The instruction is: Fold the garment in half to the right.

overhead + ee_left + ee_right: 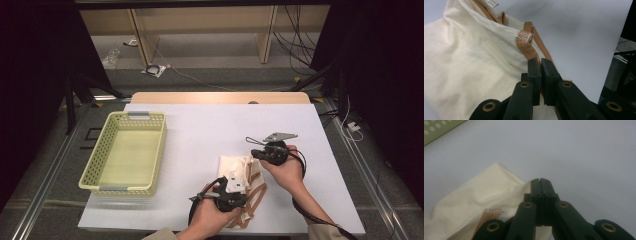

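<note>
A cream cloth bag (239,167) with brown straps (257,196) lies crumpled on the white table (210,125) near its front edge. My left gripper (239,192) is at the bag's near side. In the left gripper view the left gripper (540,63) is shut on a brown strap (526,45) where it is stitched to the bag's hem (474,55). My right gripper (256,153) is at the bag's far right edge. In the right gripper view the right gripper (540,181) has its jaws pressed together over the edge of the cream cloth (479,200).
A pale yellow-green plastic basket (162,145) stands on the table's left part, with nothing in it; its corner (439,127) shows in the right gripper view. The table's right edge (609,62) is close to the left gripper. Cables lie on the floor beyond the table.
</note>
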### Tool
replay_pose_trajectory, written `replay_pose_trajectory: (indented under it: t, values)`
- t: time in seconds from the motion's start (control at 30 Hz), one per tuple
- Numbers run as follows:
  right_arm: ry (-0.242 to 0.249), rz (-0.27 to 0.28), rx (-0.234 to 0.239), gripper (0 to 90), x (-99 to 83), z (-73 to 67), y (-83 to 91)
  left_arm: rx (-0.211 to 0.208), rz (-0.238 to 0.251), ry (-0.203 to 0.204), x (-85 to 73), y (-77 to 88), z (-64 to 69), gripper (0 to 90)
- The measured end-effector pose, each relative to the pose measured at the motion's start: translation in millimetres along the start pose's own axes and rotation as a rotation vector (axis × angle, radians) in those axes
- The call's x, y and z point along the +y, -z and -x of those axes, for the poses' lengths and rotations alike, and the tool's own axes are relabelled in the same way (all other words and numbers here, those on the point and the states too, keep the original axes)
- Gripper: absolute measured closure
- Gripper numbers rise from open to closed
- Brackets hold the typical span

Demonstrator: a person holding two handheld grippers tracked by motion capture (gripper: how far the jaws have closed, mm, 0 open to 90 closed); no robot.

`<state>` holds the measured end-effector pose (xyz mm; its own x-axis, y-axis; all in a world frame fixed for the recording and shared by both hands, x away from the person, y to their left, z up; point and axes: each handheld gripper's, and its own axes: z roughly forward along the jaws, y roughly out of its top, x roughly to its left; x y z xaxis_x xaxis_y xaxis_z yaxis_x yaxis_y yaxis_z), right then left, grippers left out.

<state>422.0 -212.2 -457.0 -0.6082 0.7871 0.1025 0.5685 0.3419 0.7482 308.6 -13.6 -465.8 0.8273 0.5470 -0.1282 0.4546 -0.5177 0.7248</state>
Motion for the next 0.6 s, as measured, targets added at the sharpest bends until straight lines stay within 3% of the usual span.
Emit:
replay_pose_trajectory:
  t: [0.6]
  values:
    - [-0.004,-0.024,-0.002,90.0,-4.1,3.3,0.7,-0.005,-0.003,-0.012,-1.0,-3.2,1.6,84.9]
